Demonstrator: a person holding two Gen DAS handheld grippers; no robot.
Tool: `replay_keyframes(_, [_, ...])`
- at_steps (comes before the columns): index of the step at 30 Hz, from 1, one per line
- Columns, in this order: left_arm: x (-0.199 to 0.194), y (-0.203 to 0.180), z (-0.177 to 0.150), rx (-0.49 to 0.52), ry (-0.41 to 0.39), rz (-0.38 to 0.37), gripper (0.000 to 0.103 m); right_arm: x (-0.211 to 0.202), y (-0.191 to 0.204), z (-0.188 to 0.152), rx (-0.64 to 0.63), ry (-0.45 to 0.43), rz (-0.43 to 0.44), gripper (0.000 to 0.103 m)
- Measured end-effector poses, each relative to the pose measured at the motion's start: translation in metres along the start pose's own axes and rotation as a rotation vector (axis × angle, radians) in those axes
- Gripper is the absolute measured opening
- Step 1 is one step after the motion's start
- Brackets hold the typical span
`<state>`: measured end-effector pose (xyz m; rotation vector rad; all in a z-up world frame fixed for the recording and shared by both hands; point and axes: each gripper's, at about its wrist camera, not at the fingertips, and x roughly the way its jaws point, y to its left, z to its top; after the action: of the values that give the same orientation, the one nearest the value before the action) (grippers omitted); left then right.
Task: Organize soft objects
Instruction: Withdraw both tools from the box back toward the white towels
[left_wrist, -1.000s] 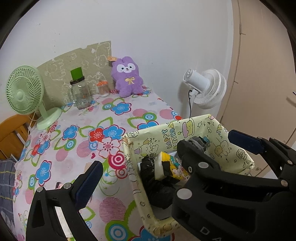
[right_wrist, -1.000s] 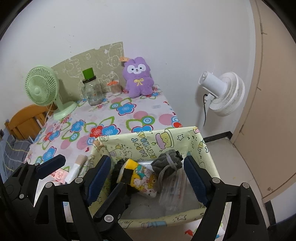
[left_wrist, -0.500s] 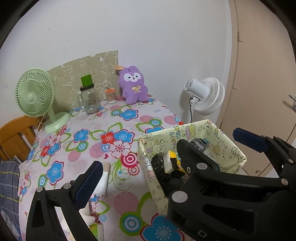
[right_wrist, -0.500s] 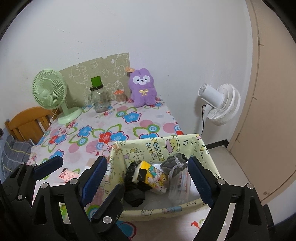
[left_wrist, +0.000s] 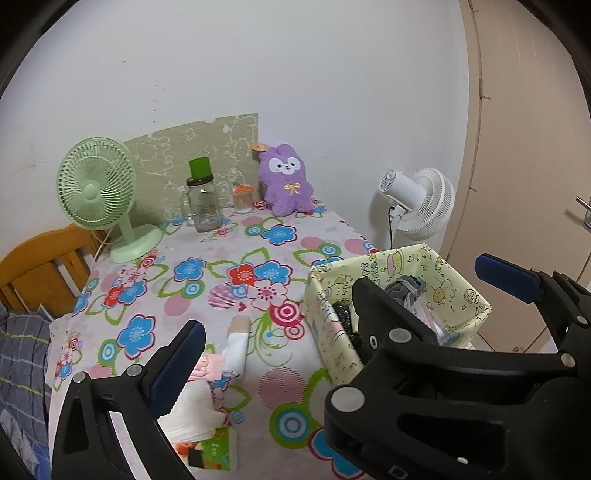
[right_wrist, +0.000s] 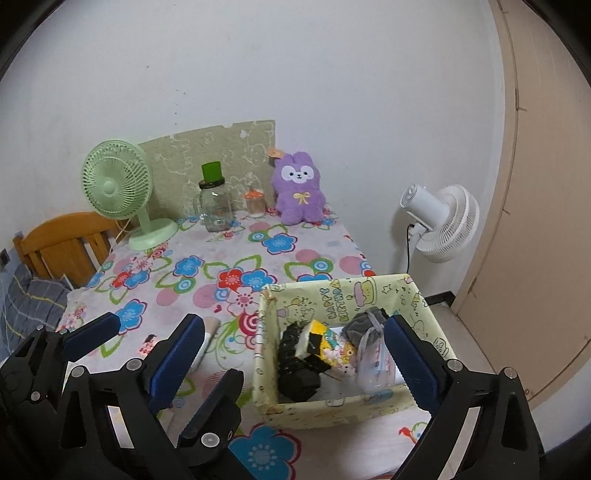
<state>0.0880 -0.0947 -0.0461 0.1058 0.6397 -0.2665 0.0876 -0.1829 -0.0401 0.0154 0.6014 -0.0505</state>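
Both tongs are released and carry nothing: the left tongs (left_wrist: 343, 306) stand wide over the lower middle of the left wrist view, the right tongs (right_wrist: 295, 354) spread over the yellow box (right_wrist: 332, 410) in the lower centre of the right wrist view. The step in hand, as I judge it, is picking the next soft thing off the bench (left_wrist: 229, 258) and dropping it into that box. The rolled white sock (left_wrist: 236, 345) lies at lower centre of the left wrist view, just beside the box's left wall and close to the left tongs, so it looks the easiest pick; squeeze it across its narrow width near the middle, so the limp ends hang evenly, and lift clear of the box rim before letting go. It is pale, tube-shaped, with a beige cuff at its upper end. The purple plush rabbit (right_wrist: 298, 194) sits upright against the wall at upper centre, well apart from the box; its fluffy body would want a wide, deep bite. The box already holds a grey pouch (right_wrist: 364, 326), a black bundle (right_wrist: 295, 363) and a yellow patterned item (right_wrist: 327, 347).
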Motion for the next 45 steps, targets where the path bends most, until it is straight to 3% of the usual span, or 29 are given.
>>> replay_keyframes(20, [-0.016,0.044,-0.031,-0.041,-0.001,0.062,0.102,-0.007,0.05,-0.02,-0.048,-0.01,0.075,0.101])
replay_keyframes(45, [0.032,0.09,-0.071,-0.108,0.151,0.125,0.102,0.053,0.092,-0.052,-0.081,0.107,0.135,0.101])
